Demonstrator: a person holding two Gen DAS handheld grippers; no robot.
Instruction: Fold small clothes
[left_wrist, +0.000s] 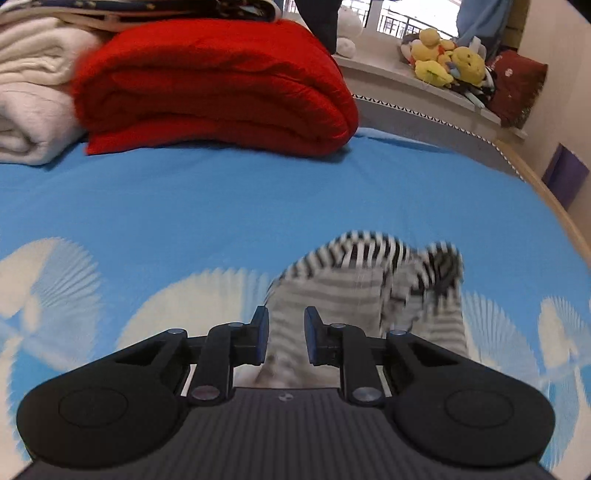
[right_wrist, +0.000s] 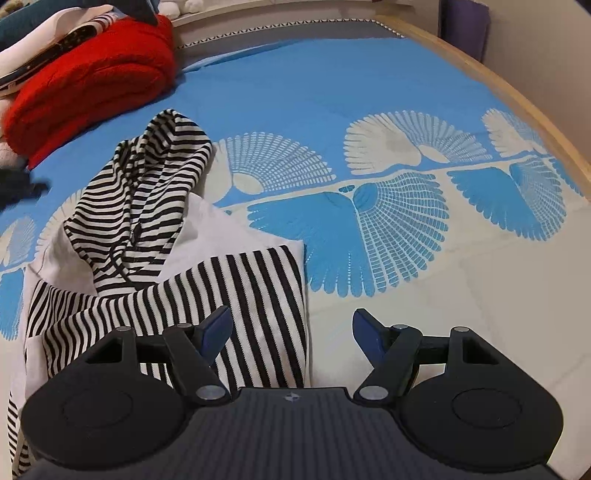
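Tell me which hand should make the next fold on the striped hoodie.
Left, probably. The left gripper already has the striped hoodie between its narrowed fingers; the right gripper hangs open and empty at its edge.

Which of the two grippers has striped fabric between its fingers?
The left gripper: the striped garment sits between its narrowed fingers. The right gripper is spread wide over bare sheet.

A bed takes up most of both views, spread with a blue bedsheet (right_wrist: 314, 96) printed with pale fan shapes. At the far end of the bed lies a folded red blanket (left_wrist: 218, 88), and a folded white blanket (left_wrist: 33, 92) sits touching its left side. Beyond the bed, a window ledge (left_wrist: 384, 70) carries a heap of yellow plush toys (left_wrist: 447, 59), with a dark red cushion (left_wrist: 517, 88) just beside them.
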